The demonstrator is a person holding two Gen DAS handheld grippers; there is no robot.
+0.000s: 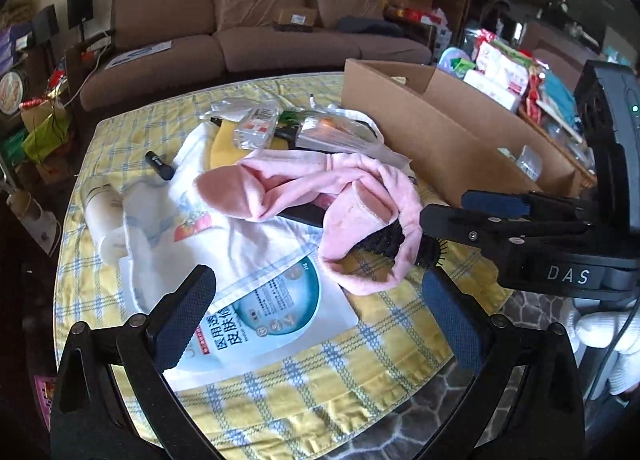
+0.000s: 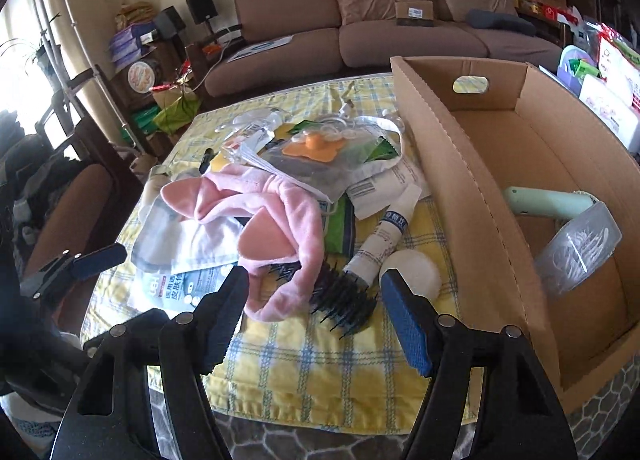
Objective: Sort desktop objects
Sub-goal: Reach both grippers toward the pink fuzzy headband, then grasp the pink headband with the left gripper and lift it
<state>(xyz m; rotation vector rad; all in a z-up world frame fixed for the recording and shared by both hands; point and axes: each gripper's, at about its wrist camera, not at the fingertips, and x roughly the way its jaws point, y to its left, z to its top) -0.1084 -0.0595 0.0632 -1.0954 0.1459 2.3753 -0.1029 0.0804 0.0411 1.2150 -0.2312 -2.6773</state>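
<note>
I see the box [image 2: 472,188] standing on the yellow cloth [image 2: 304,372], right of the pile, with a green dryer [image 2: 548,206] and a clear tub [image 2: 576,252] inside. The pink headband [image 2: 276,220] drapes over the black brush [image 2: 344,300], which lies just ahead of my right gripper [image 2: 316,324], between its spread, empty fingers. My left gripper [image 1: 316,320] is wide apart too, holding nothing, over a white pouch [image 1: 272,320].

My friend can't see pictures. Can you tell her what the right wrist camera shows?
The open right gripper hovers over a black hairbrush partly under a pink headband on a yellow checked cloth. A cardboard box stands at right.
</note>
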